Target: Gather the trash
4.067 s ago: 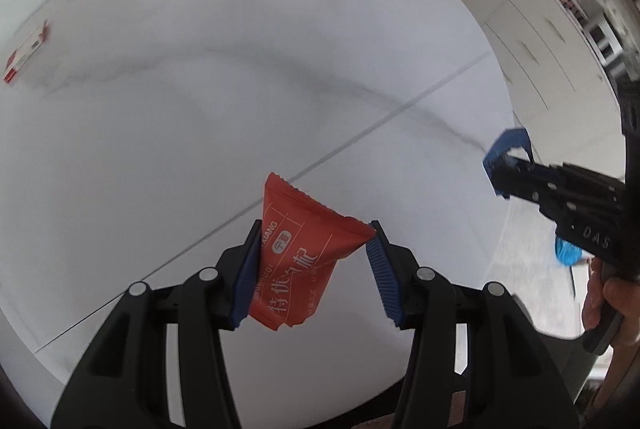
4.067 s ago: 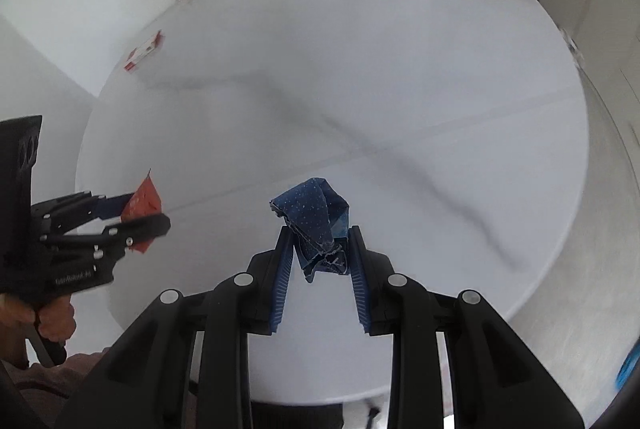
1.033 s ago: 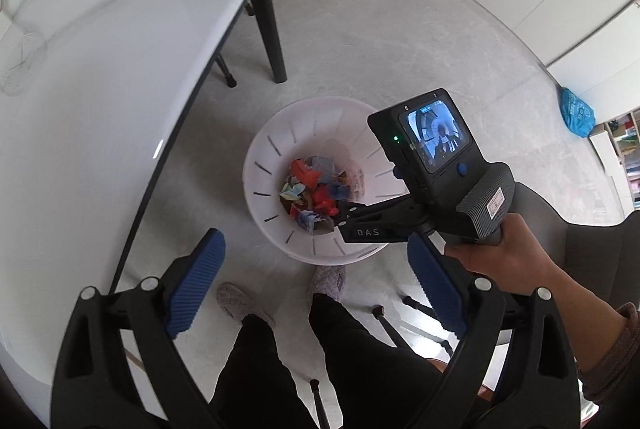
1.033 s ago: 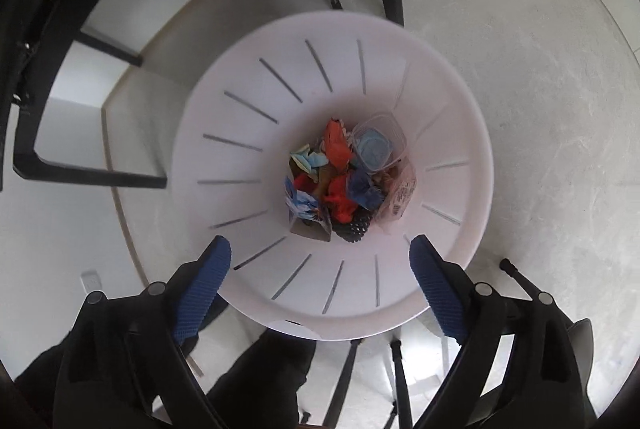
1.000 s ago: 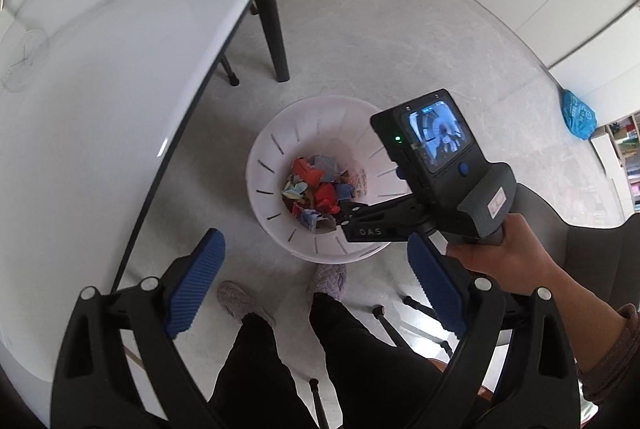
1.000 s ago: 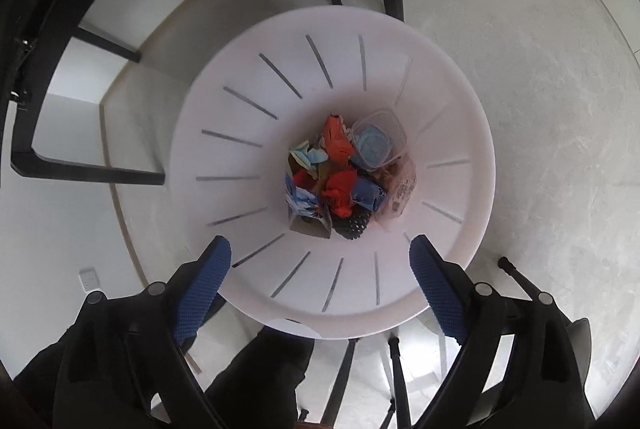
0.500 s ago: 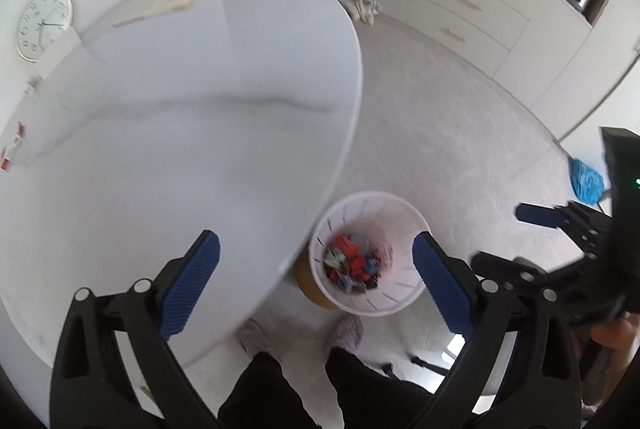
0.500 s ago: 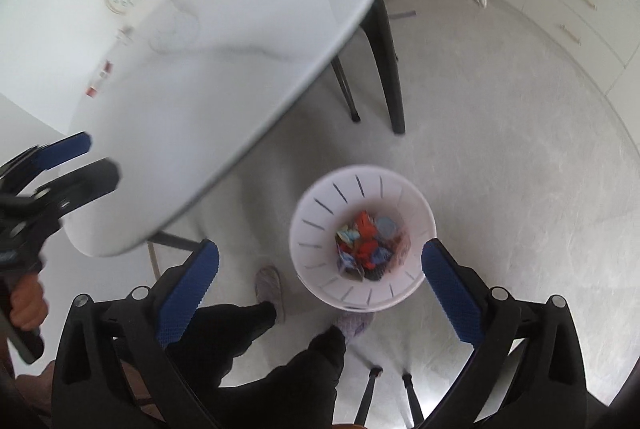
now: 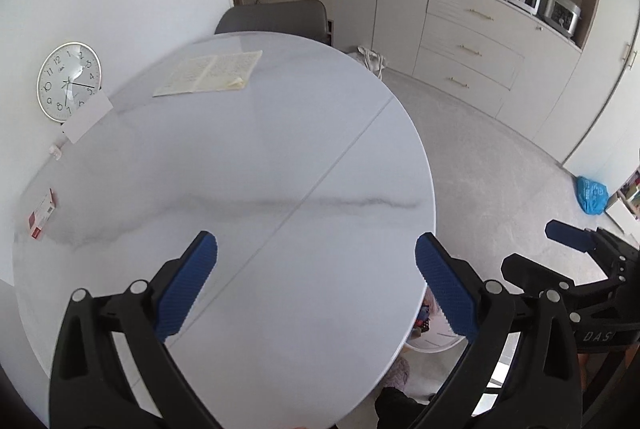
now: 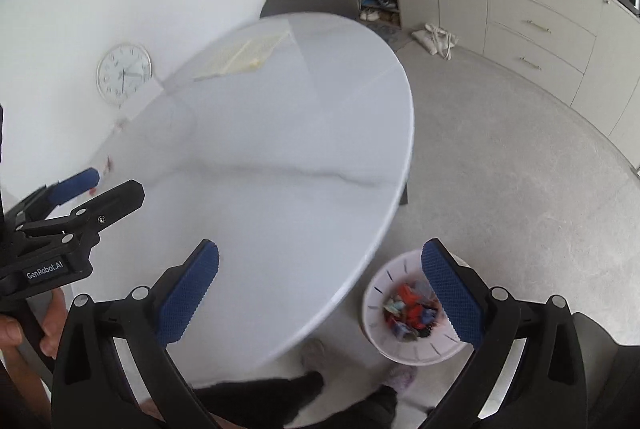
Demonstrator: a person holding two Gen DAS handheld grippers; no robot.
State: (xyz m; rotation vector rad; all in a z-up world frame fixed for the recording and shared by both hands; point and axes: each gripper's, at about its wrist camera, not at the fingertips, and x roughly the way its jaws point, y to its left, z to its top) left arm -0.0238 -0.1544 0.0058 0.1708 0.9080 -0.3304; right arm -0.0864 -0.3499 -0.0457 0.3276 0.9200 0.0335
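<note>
Both grippers angled down over table (image 9: 248,165). Left gripper (image 9: 316,279) and right gripper (image 10: 320,279) spread wide after opening further, empty; bin (image 10: 378,339) lower right.

The white slotted plastic bin (image 9: 430,343) is mostly hidden behind the round white marble table's (image 9: 416,293) near-right edge.

Worktop (image 9: 248,189): round white marble slab, beneath the left claw (image 9: 316,281).
Paper sheet (image 9: 210,71): far side, ahead of claw.
Red-white packet (image 9: 41,214): far left edge.
Floor (image 10: 500,157): white bin (image 10: 382,293) under right claw (image 10: 320,281).
</note>
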